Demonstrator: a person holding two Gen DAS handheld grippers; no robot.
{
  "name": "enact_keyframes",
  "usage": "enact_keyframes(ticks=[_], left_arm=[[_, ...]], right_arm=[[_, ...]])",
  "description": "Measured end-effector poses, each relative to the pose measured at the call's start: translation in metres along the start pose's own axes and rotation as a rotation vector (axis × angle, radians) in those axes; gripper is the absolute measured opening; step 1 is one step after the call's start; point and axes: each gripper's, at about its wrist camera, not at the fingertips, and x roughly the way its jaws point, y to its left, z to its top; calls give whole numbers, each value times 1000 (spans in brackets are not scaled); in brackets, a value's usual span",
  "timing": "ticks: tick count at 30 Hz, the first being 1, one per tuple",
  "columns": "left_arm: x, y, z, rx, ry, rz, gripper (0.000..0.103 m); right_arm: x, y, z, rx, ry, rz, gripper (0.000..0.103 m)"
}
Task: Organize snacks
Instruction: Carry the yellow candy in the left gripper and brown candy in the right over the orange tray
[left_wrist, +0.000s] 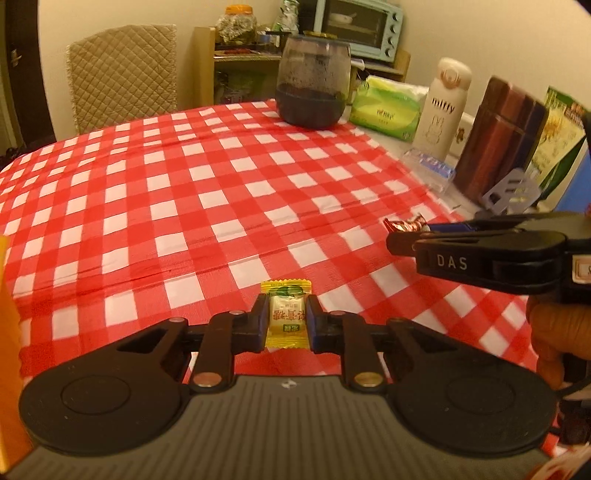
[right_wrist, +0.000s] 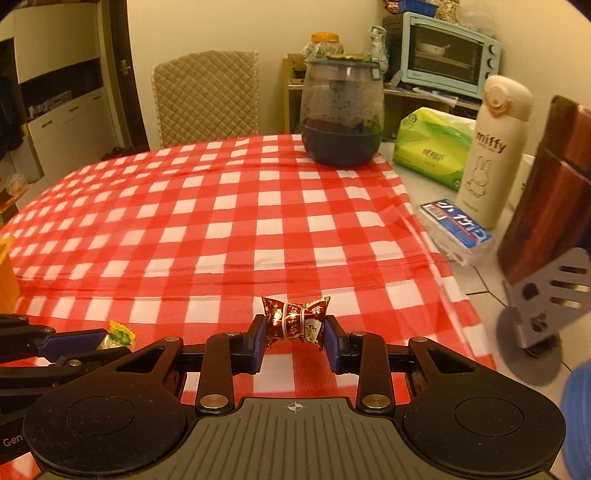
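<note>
Left hand-held gripper (left_wrist: 286, 319) pinches a yellow wrapped candy (left_wrist: 286, 315); right hand-held gripper (right_wrist: 295, 341) clamps a red wrapped candy (right_wrist: 295, 320) above the checkered counter (right_wrist: 207, 221).

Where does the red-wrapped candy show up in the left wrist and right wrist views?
Left wrist view: red-wrapped candy at right, poking from the right gripper.
Right wrist view: bottom centre, clamped between its fingers.
Shared landmark: dark glass jar at the table's far side.
</note>
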Motion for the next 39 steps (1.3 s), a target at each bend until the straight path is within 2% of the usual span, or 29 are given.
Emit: enact_keyframes(ticks=[11, 18, 24, 39], left_arm=[[-81, -14, -18, -57, -37, 9, 18], [-133, -19, -38, -94, -57, 21, 18], [-170, -21, -52, -85, -70, 24, 18], [-232, -8, -89, -130, -74, 31, 18]], right_arm=[[-81, 27, -5, -5, -21, 32, 33], [-132, 48, -21, 8, -37, 60, 33], [-171, 61, -37, 19, -52, 70, 33], [-225, 87, -79, 10, -50, 79, 33]])
